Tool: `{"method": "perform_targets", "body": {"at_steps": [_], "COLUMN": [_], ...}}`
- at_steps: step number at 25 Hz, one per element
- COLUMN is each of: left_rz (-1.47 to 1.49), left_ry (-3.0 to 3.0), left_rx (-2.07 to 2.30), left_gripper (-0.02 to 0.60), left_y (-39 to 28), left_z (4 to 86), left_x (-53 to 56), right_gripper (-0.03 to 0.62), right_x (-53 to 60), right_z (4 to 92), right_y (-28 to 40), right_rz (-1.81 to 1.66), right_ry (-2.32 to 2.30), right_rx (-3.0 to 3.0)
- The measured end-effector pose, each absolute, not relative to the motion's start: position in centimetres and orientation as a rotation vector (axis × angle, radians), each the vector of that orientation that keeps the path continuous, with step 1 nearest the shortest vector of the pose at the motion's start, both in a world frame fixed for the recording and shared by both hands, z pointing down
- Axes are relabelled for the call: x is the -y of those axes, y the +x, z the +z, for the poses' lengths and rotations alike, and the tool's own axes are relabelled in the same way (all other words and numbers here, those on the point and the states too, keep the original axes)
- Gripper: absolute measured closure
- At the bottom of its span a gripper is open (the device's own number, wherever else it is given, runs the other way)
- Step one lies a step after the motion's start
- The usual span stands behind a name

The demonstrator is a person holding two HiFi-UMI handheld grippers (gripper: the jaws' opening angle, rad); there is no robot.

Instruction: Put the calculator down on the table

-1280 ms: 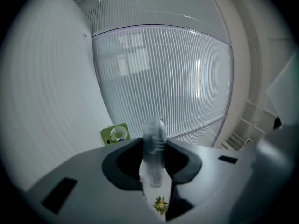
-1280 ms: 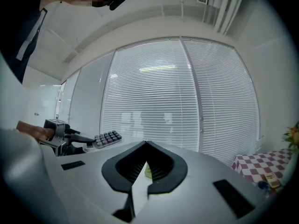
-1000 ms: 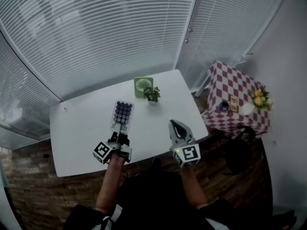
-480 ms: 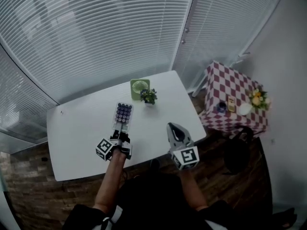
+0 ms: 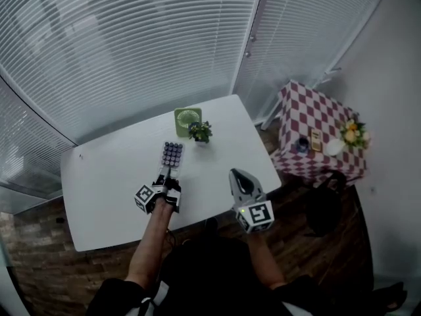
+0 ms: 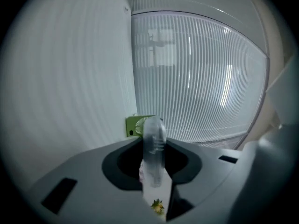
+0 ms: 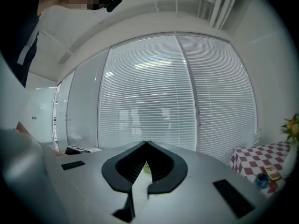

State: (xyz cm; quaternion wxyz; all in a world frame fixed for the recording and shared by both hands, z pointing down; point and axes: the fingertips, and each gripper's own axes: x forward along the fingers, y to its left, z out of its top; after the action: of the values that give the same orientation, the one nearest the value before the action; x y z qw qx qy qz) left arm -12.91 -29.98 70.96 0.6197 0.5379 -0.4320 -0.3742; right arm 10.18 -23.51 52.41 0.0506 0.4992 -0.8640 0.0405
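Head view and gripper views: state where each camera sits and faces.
Head view: on the person's head, down at the table; both forearms, left gripper, right gripper show.
Left gripper view: on that gripper, along jaws shut on the calculator, toward the fan.
Right gripper view: on that gripper, along shut jaws, toward the blinds.
Head and left gripper views share the fan.

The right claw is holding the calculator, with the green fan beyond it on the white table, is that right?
No, the left claw holds the calculator, as the head view shows; the right claw is shut, empty. The fan does stand beyond it on the table.
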Motion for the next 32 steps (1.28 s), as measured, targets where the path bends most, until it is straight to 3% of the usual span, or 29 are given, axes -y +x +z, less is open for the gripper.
{"method": "perform_targets", "body": {"at_steps": [14,32], "left_rz": [-0.655,-0.666], "left_ry": [1.164,1.05], "left_rx": [1.102,1.086], "left_gripper": [0.482,0.482], "left_y": [-11.4,-11.5], "left_z": [79.5,83.1], "left_x": [32.0,33.3], "right_gripper": [0.588,0.588], "right_x": [24.1,23.4], "right_z": [54.4,55.2], "right_y": [12.4,13.6], "right_rz": [0.121,0.17], "right_ry": [1.555,1.564], "right_rx": [2.573,2.541]}}
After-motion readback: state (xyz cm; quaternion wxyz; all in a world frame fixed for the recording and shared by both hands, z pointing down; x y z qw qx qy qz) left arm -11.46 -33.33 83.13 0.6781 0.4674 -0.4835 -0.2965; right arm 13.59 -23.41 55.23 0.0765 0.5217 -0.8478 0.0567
